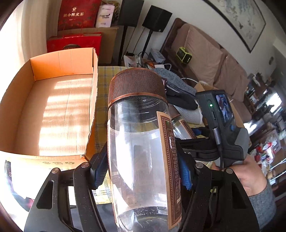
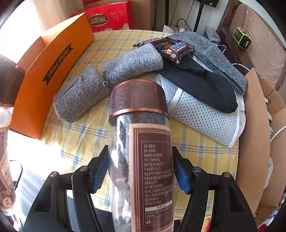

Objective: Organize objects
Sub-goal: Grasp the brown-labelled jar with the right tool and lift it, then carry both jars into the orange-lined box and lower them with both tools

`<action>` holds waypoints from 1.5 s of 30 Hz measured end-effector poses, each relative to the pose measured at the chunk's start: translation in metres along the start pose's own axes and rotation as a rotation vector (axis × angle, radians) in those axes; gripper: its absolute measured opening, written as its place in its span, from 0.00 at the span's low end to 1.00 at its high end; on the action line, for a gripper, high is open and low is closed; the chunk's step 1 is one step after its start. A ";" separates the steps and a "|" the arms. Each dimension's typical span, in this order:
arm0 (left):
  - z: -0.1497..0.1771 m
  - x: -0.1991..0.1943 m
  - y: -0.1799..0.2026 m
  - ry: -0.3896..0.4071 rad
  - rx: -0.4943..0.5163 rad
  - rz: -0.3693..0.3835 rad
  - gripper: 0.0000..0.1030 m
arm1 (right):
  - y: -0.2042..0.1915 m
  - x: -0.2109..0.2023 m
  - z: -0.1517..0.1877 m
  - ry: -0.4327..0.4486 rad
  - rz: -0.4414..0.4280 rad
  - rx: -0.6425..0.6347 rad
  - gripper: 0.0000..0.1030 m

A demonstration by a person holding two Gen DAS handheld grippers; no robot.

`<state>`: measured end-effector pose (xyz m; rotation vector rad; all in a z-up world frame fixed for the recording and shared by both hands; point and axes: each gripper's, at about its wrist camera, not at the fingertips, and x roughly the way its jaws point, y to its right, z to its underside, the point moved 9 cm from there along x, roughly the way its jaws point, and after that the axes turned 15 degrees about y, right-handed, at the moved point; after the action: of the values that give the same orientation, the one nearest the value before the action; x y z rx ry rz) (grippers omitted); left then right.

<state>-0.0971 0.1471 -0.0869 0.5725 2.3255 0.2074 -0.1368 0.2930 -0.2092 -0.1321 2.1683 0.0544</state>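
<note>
My left gripper [image 1: 142, 169] is shut on a clear, near-empty jar [image 1: 139, 142] with a ribbed copper lid, held above the table beside an open cardboard box [image 1: 59, 110]. My right gripper [image 2: 140, 169] is shut on a second clear jar [image 2: 143, 160] with the same copper lid and dark dried pieces inside, held over the yellow checked tablecloth [image 2: 80, 135]. The right gripper and the hand holding it show in the left wrist view [image 1: 223, 125]. The left-held jar shows at the left edge of the right wrist view [image 2: 5, 142].
On the table lie grey knit socks [image 2: 107, 78], Snickers bars [image 2: 169, 47], black and grey insoles [image 2: 205, 83] and a white mesh cloth [image 2: 202, 114]. The orange fruit box [image 2: 48, 71] stands at the left. A brown carton [image 2: 255, 133] flanks the right. Red gift boxes [image 1: 76, 14] stand behind.
</note>
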 end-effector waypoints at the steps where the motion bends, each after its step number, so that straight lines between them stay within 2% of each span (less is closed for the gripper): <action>1: 0.000 0.001 0.000 -0.002 -0.002 0.001 0.62 | 0.000 0.003 -0.001 -0.005 0.000 0.009 0.66; 5: 0.000 0.004 -0.002 -0.005 -0.007 0.003 0.62 | 0.000 0.007 -0.004 0.020 0.007 0.026 0.64; 8: -0.003 0.004 -0.005 0.005 -0.010 -0.001 0.62 | 0.001 0.000 -0.009 0.078 -0.010 0.071 0.64; 16: -0.025 0.001 -0.016 0.055 -0.017 -0.029 0.62 | -0.009 -0.057 -0.046 0.268 -0.010 0.132 0.64; 21: -0.044 -0.012 -0.027 0.111 0.006 -0.069 0.62 | -0.021 -0.078 -0.072 0.334 -0.013 0.136 0.64; 28: -0.064 -0.024 -0.054 0.173 0.019 -0.153 0.62 | -0.047 -0.091 -0.093 0.398 0.009 0.101 0.64; 34: -0.075 -0.028 -0.079 0.186 0.007 -0.195 0.62 | -0.070 -0.098 -0.111 0.438 0.015 0.084 0.64; 45: -0.099 -0.030 -0.133 0.178 -0.027 -0.270 0.62 | -0.117 -0.083 -0.147 0.431 -0.032 0.099 0.64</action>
<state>-0.1909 0.0162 -0.0373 0.2297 2.5381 0.1677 -0.1972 0.1697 -0.0561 -0.1306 2.5925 -0.1094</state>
